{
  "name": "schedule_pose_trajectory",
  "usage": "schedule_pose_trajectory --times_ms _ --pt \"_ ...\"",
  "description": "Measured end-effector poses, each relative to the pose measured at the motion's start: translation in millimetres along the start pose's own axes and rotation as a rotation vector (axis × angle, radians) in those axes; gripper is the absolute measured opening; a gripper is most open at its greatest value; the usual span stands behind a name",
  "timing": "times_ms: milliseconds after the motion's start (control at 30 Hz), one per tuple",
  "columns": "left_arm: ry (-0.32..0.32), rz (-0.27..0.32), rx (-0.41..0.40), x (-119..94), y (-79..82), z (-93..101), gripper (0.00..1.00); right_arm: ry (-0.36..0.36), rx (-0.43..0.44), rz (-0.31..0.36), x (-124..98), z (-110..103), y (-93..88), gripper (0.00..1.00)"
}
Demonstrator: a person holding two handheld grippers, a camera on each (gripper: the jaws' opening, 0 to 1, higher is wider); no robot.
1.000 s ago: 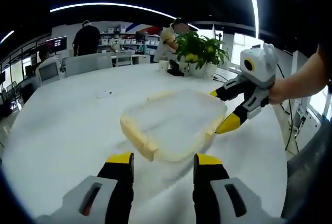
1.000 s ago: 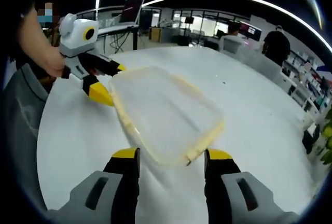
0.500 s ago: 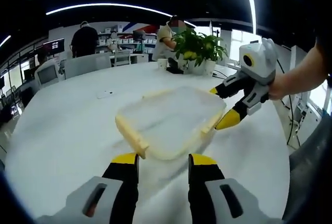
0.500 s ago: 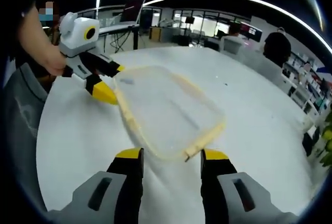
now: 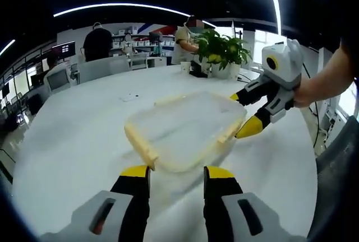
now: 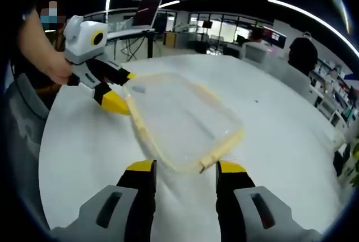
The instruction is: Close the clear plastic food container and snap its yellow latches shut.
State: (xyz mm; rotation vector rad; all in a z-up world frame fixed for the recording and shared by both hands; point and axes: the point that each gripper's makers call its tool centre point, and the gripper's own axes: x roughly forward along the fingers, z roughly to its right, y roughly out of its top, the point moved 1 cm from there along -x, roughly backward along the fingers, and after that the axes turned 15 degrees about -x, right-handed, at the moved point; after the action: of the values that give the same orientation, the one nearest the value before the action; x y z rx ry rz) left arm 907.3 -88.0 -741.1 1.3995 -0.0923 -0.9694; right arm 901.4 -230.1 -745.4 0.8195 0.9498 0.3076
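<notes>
A clear plastic food container (image 5: 182, 133) with its lid on lies flat on the white round table (image 5: 67, 147). Yellow latches (image 5: 140, 145) run along its sides. My left gripper (image 5: 176, 173) is open, and its yellow tips straddle the container's near end. My right gripper (image 5: 242, 113) comes in from the right, open, with its tips either side of the opposite end. In the right gripper view the same container (image 6: 182, 119) stretches away from my right gripper (image 6: 185, 168). There my left gripper (image 6: 122, 91), held by a hand, brackets the far end.
A potted plant (image 5: 221, 54) and a white cup stand at the table's far edge. A small flat object (image 5: 132, 96) lies beyond the container. People stand by shelves behind. A dark chair back (image 6: 22, 135) sits near the table edge.
Both pairs of jaws have narrowed slightly and come closer to the container's ends. The container has hardly moved, and little differs over the last half second.
</notes>
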Motion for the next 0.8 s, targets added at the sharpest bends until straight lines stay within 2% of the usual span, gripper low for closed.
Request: schedule_pose_trajectory --times_ms 300,800 --pt "0.027 -0.006 0.005 -19.3 -5.1 -21.2 0.31 0.016 -0.006 0.010 13.8 -16.3 19.0 0.38" --pt "0.075 -0.003 -0.010 -40.4 -11.8 -37.0 0.31 0.043 -0.022 0.010 31.7 -32.7 35.8 0.36"
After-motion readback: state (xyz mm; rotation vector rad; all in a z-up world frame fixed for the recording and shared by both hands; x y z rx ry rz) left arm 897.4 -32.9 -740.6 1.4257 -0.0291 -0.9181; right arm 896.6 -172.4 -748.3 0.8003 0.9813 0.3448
